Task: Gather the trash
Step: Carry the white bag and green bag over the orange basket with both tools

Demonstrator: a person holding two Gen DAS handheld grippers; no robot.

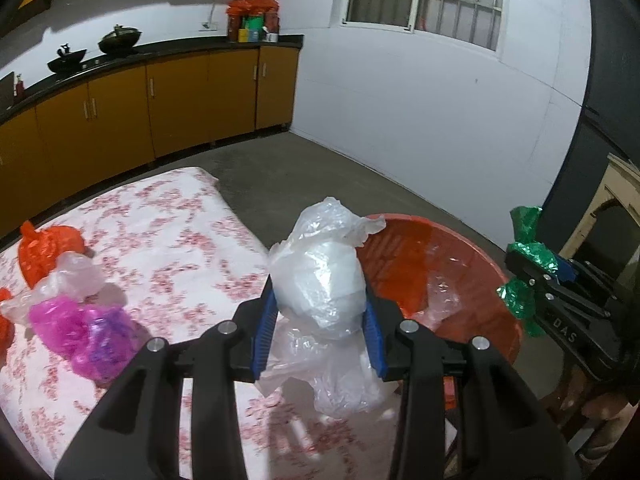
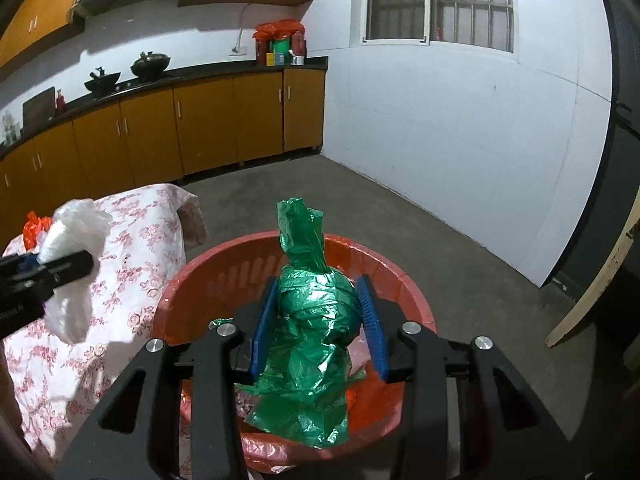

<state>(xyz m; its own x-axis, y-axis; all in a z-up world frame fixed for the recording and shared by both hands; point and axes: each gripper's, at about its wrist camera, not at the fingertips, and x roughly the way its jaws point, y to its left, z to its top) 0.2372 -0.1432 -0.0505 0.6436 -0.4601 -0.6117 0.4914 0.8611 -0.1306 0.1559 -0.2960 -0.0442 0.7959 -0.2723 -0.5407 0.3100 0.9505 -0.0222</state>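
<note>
My left gripper (image 1: 320, 300) is shut on a crumpled clear plastic bag (image 1: 320, 280), held at the table's edge beside the red bin (image 1: 472, 256). That bag (image 2: 68, 240) and the left gripper (image 2: 32, 268) also show at the left of the right wrist view. My right gripper (image 2: 316, 304) is shut on a crumpled green plastic bag (image 2: 312, 320), which hangs over the open red bin (image 2: 224, 272). The green bag (image 1: 528, 252) and right gripper (image 1: 536, 276) appear at the right edge of the left wrist view. Some clear plastic (image 1: 440, 296) lies inside the bin.
On the floral tablecloth (image 1: 160, 240) lie a red bag (image 1: 44, 252), a magenta bag (image 1: 76, 328) and a pale clear bag (image 1: 76, 276). Yellow cabinets (image 1: 160, 100) with woks line the far wall. A door frame (image 2: 592, 280) stands to the right. Bare concrete floor (image 2: 400, 208) lies beyond the bin.
</note>
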